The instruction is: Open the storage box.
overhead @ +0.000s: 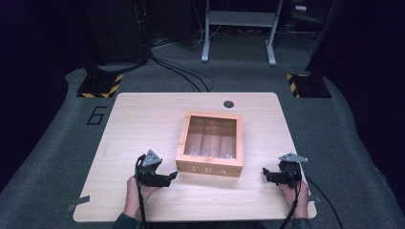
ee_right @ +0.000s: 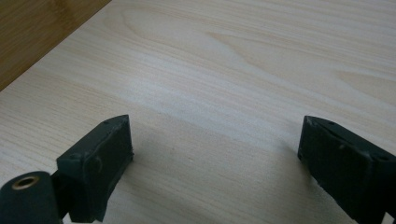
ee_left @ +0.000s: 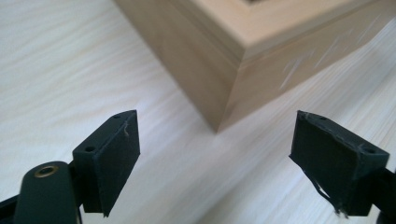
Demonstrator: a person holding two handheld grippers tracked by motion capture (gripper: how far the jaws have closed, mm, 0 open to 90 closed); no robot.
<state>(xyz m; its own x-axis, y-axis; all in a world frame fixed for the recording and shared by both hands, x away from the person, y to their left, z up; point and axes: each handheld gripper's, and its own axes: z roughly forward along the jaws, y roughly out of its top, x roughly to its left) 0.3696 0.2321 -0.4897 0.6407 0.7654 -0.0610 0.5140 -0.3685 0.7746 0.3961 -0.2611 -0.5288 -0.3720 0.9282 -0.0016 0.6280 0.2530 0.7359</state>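
The left gripper (overhead: 173, 175) has its fingers (ee_left: 114, 158) spread wide with nothing between them, hovering just off the near left corner of the wooden tea box (overhead: 210, 143) without touching it. The right gripper (overhead: 265, 172) also has its fingers (ee_right: 100, 161) spread apart and empty, over bare bench well to the right of the box. The box sits near the middle of the bench (overhead: 143, 119), its glass-paned lid down and the word TEA on its front face. The high view gives the whole layout: both hands come in from the near edge, one on each side of the box, with cables trailing back from the grippers. The left gripper view brings up the box corner (ee_left: 233, 60) close, showing the seam between lid and body. The right gripper view shows pale wood grain and, at its upper left, a darker brown strip (ee_right: 32, 32) that is probably the box's side, though too blurred to be sure. A small dark round hole (overhead: 229, 104) sits near the bench's far edge, and nothing lies between either gripper and the box.
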